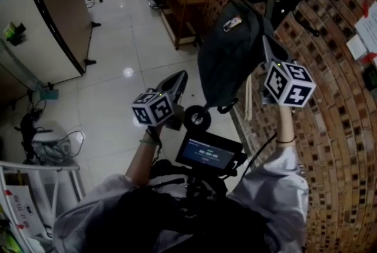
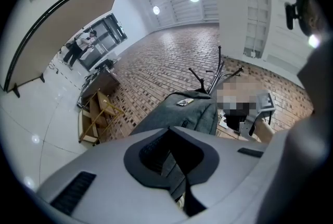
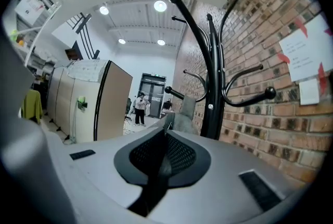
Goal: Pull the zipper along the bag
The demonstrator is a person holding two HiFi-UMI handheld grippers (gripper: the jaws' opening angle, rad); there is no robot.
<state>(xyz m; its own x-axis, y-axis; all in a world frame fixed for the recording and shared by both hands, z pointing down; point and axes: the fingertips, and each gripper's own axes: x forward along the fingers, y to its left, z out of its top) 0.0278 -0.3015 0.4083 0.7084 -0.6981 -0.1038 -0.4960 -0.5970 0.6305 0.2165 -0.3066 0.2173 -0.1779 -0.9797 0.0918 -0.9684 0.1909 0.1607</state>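
Left tongs (image 2: 170,139) grip hanging bag (image 2: 182,113); right tongs (image 3: 166,137) clenched on zipper (image 3: 169,124)

An office-like workspace: brick wall (image 1: 336,146), partition panel (image 1: 53,16), coat stand (image 3: 210,77), glossy tiled floor (image 1: 121,107).

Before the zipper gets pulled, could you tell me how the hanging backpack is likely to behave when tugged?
Hung on the coat rack, the backpack will probably swing toward a tug rather than resist. Its soft grey fabric sags, so it likely bunches unless kept taut. The left tool, closed on a strip of that fabric, should steady it.
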